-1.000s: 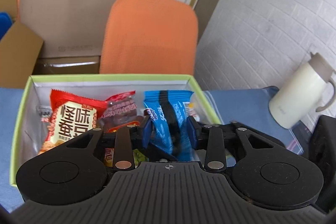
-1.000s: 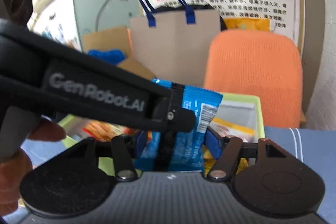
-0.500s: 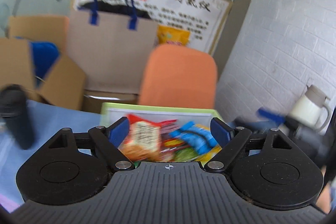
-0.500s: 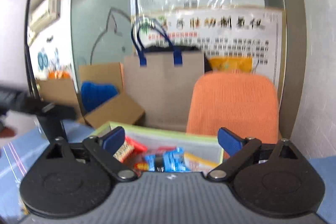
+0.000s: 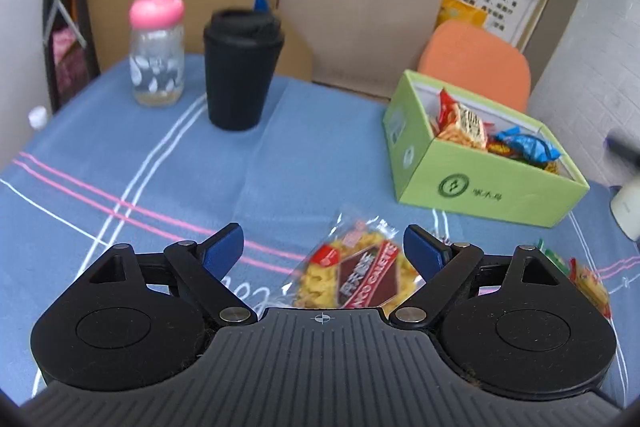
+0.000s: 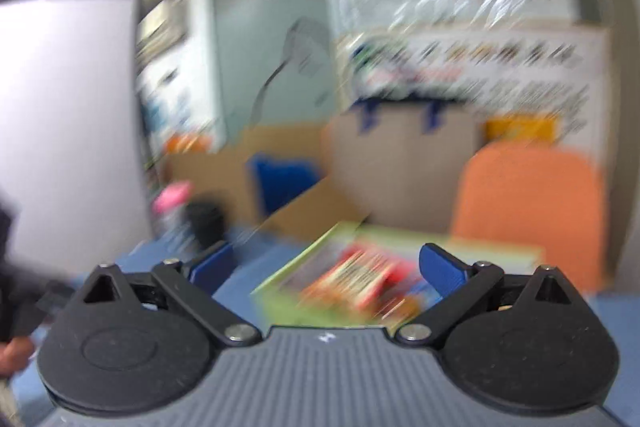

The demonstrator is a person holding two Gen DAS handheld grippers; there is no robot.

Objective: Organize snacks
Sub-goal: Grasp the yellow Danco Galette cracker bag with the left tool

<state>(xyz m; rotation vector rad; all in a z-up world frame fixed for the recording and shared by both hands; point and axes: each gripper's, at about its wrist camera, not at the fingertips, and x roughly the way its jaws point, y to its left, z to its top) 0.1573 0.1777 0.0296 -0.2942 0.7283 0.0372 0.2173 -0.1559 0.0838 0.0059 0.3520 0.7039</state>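
Note:
A green box sits on the blue tablecloth at the right and holds several snack packs, among them a red pack and a blue pack. My left gripper is open and empty, just above a clear pack of yellow snacks lying on the cloth between its fingers. Another snack pack lies at the right edge. My right gripper is open and empty, raised; its view is blurred, with the green box below and ahead.
A black cup and a glass jar with a pink lid stand at the back left of the table. A white jug is at the right edge. A paper bag, cardboard boxes and an orange chair stand behind the table.
Both grippers let go of the blue pack, which now lies in the box, and opened. My left gripper pulled back and left over the clear yellow pack. My right gripper rose and is moving.

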